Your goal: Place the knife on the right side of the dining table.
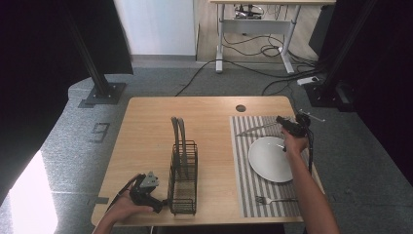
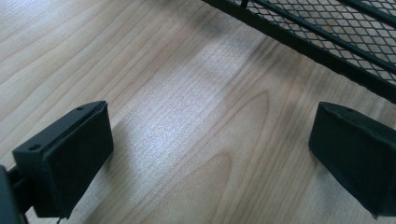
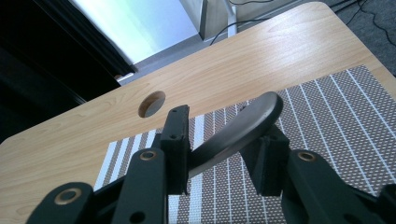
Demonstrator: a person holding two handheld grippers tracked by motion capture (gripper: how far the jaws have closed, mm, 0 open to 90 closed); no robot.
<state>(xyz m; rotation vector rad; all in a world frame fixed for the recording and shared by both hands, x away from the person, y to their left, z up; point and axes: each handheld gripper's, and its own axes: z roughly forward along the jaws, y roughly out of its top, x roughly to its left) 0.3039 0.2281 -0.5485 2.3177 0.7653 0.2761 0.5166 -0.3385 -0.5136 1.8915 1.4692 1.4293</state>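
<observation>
My right claw [image 3: 219, 154] grips a knife handle [image 3: 238, 130] above the striped placemat [image 1: 243, 146], plate [image 1: 269, 158] and fork [image 1: 275, 200] already laid nearer me, while my left claw [image 2: 210, 149] rests open, empty, beside the rack [image 1: 184, 170].

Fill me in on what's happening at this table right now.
A person works at a wooden table with a gripper in each hand. The right gripper is shut on a metal utensil handle, holding it above the striped placemat just beyond the white plate. The left gripper is open, low over bare wood beside the black wire rack. A fork lies on the mat's near end.
</observation>
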